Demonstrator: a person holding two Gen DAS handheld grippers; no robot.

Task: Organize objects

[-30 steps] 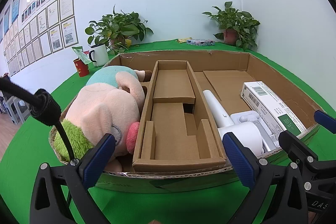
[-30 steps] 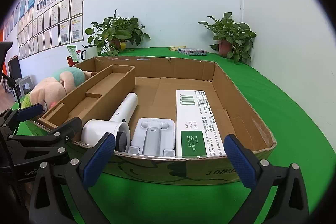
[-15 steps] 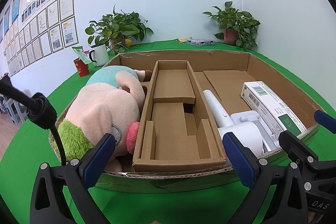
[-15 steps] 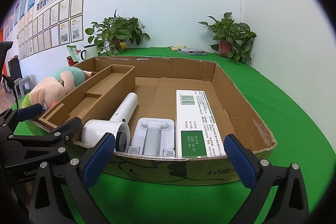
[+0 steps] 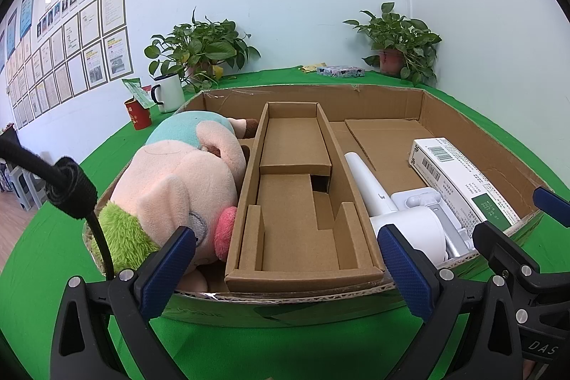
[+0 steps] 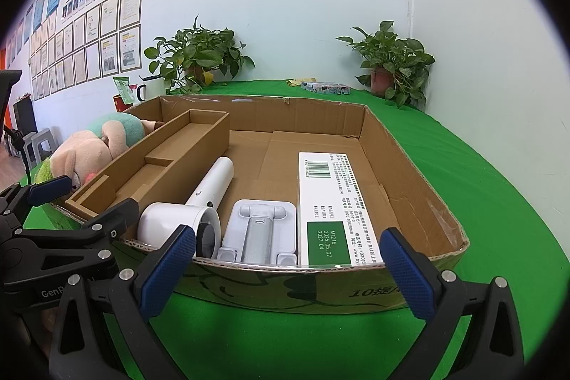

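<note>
In the left wrist view, the left gripper [image 5: 285,264] is held wide open in front of the near wall of a shallow cardboard box [image 5: 445,116] that rests on a green tablecloth [image 5: 53,255]; nothing is held between its blue-padded fingers [image 5: 167,267]. A plush toy [image 5: 178,191] is seen lying in the box's left part, pressed against a long cardboard insert [image 5: 295,198] that runs down the middle. To the right of the insert a white hair dryer [image 5: 399,212] is laid, with a grey-white stand [image 5: 424,198] just beside it and a white carton [image 5: 463,180] beyond that. Part of the right gripper [image 5: 516,259] is visible at the right edge. Behind the box a white mug [image 5: 167,93] and a red cup [image 5: 139,114] are placed near a potted plant [image 5: 199,48]. In the right wrist view, the right gripper [image 6: 286,262] is likewise spread wide and empty, held before the box's near wall [image 6: 285,287]. The hair dryer [image 6: 192,212], the stand [image 6: 260,230] and the carton [image 6: 331,205] are shown side by side inside the box, the insert [image 6: 160,159] and the plush toy [image 6: 96,145] farther left. The left gripper [image 6: 50,230] is seen at the left edge.
</note>
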